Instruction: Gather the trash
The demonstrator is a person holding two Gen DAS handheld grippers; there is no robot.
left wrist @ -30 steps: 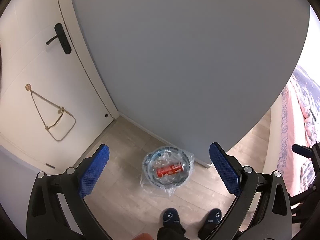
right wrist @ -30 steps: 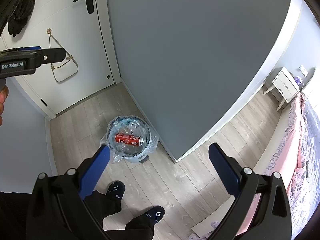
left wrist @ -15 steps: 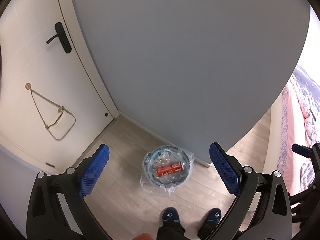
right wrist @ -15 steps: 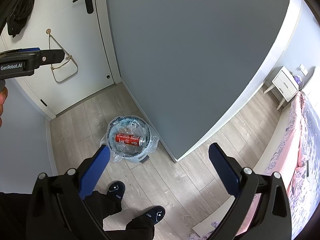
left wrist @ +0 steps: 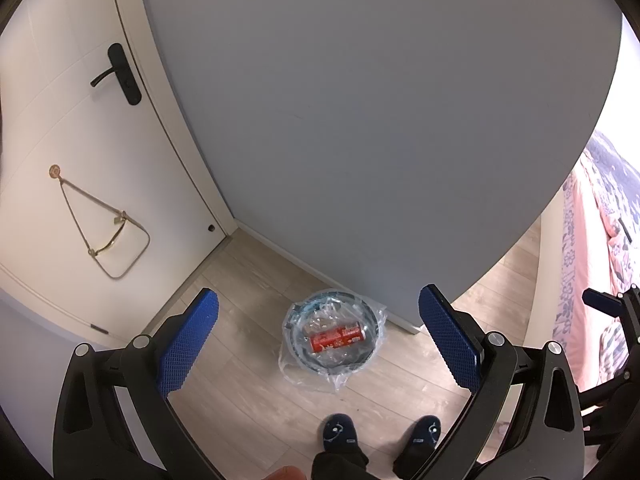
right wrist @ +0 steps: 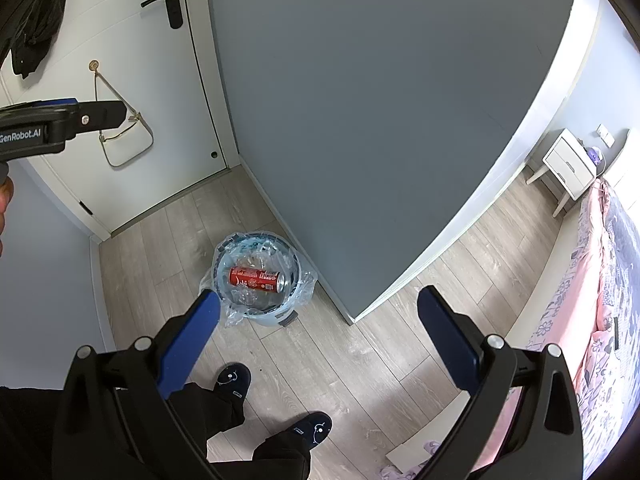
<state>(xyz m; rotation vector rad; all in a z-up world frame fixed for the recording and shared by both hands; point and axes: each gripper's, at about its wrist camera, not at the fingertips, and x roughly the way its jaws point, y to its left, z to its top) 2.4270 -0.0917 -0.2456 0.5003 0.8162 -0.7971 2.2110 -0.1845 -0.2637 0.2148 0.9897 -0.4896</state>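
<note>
Left wrist view looks down past the left tongs (left wrist: 318,344), spread wide with nothing between the blue pads (left wrist: 188,346); the right tongs (right wrist: 318,344) are likewise wide apart and empty. Both are held high above the floor (right wrist: 352,344), well apart from anything to grasp.

Straight ahead and far below lies the red can (left wrist: 337,337), already resting inside the bin (left wrist: 296,346), which is lined with a clear plastic bag (left wrist: 340,380) and stands on the floor just beside the corner of the grey wall (left wrist: 360,120). The can lies on its side, its long axis running roughly left to right across both views, so crosswise to the line along the fingers. From the left tongs it sits almost centred between the pads; from the right tongs the can (right wrist: 256,279) lies toward the left finger. By that, the left tongs look better lined up, though neither seems clearly nearer.

The person's slippers (right wrist: 234,380) stand close before the bin.
</note>
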